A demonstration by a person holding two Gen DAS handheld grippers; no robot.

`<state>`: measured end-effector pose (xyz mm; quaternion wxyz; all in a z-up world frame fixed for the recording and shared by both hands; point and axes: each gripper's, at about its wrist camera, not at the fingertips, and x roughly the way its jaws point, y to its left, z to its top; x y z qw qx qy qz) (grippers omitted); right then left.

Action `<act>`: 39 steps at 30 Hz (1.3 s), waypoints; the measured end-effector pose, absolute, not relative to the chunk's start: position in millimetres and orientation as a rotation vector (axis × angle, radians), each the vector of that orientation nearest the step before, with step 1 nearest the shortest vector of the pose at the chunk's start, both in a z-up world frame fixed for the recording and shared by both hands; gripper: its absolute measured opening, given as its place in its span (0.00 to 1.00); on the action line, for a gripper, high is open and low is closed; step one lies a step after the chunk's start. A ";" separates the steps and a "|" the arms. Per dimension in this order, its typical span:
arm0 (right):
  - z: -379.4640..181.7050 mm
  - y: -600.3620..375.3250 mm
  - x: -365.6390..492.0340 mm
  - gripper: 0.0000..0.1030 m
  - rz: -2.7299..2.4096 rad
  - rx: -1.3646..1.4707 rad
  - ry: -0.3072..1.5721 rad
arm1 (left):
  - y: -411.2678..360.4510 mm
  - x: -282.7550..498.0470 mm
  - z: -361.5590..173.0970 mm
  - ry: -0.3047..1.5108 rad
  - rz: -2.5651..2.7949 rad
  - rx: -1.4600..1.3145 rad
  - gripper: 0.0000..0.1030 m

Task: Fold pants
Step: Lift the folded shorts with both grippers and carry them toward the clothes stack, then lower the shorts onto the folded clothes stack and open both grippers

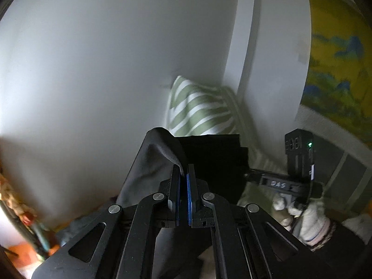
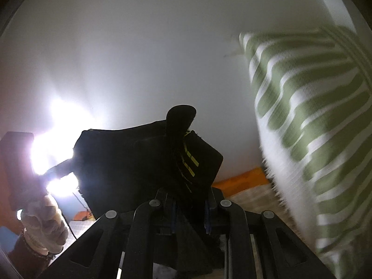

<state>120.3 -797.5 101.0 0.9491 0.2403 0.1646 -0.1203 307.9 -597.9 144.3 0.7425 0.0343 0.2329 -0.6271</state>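
Note:
The black pants (image 1: 209, 160) hang lifted in the air between my two grippers, in front of a white wall. My left gripper (image 1: 184, 171) is shut on an edge of the fabric, which drapes over its left finger. In the right wrist view my right gripper (image 2: 189, 200) is shut on a thick bunch of the pants (image 2: 130, 158), with yellow stripes (image 2: 190, 162) showing on the cloth. The right gripper also shows in the left wrist view (image 1: 246, 175), pinching the far side of the pants, held by a gloved hand (image 1: 302, 211).
A green and white striped pillow (image 1: 200, 109) leans against the wall behind the pants; it fills the right of the right wrist view (image 2: 313, 127). A yellow painting (image 1: 337, 53) hangs at the right. Bright light glares at the left (image 2: 53, 139).

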 end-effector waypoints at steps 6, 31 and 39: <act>87.2 -792.0 158.5 0.15 -0.183 0.480 0.377 | -557.9 345.9 94.9 0.612 -1.273 0.034 0.03; 31.5 -740.7 207.8 0.52 -0.301 0.368 0.546 | -532.5 447.4 -5.7 0.820 -0.954 0.080 0.16; 12.1 -624.3 178.0 0.50 0.025 0.347 0.618 | -475.3 405.9 7.9 0.773 -0.992 0.098 0.16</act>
